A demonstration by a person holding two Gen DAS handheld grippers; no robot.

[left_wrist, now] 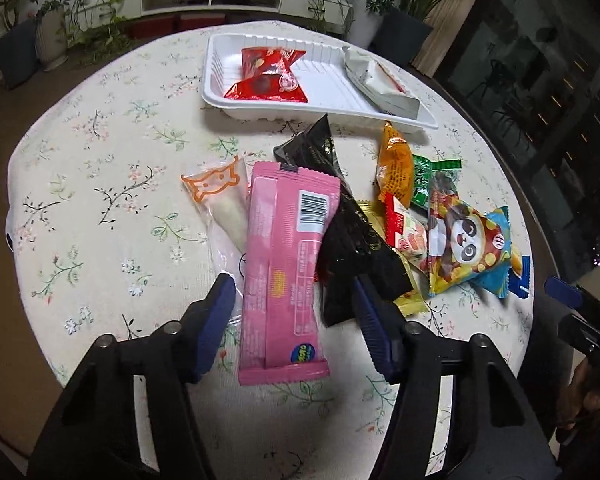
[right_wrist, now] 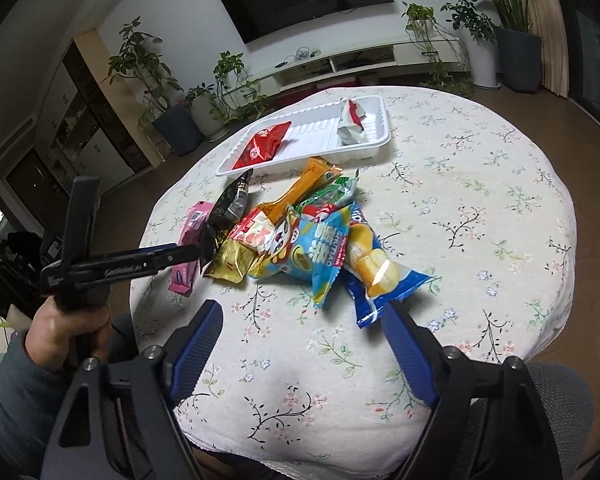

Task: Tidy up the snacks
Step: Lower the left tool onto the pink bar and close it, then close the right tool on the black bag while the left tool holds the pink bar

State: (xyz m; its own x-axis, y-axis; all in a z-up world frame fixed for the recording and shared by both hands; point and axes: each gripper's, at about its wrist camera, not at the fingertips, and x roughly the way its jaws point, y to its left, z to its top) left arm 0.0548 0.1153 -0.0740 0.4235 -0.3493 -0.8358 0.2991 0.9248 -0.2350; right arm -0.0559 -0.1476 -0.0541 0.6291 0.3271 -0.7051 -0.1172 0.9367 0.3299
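Left claw (left_wrist: 294,320): held wide apart, low over the near end of the pink packet (left_wrist: 286,268), one finger on each side; nothing is gripped.
Right claw (right_wrist: 304,344): held apart over bare cloth, short of the blue packet (right_wrist: 364,272).
Snack pile: loose packets are heaped mid-bench (right_wrist: 480,208), overlapping one another, the black packet (left_wrist: 348,236) lying against the pink one.
Tray (left_wrist: 300,110): set beyond the pile; a red packet (left_wrist: 268,76) and a white packet (left_wrist: 380,80) are lying in it, well apart.
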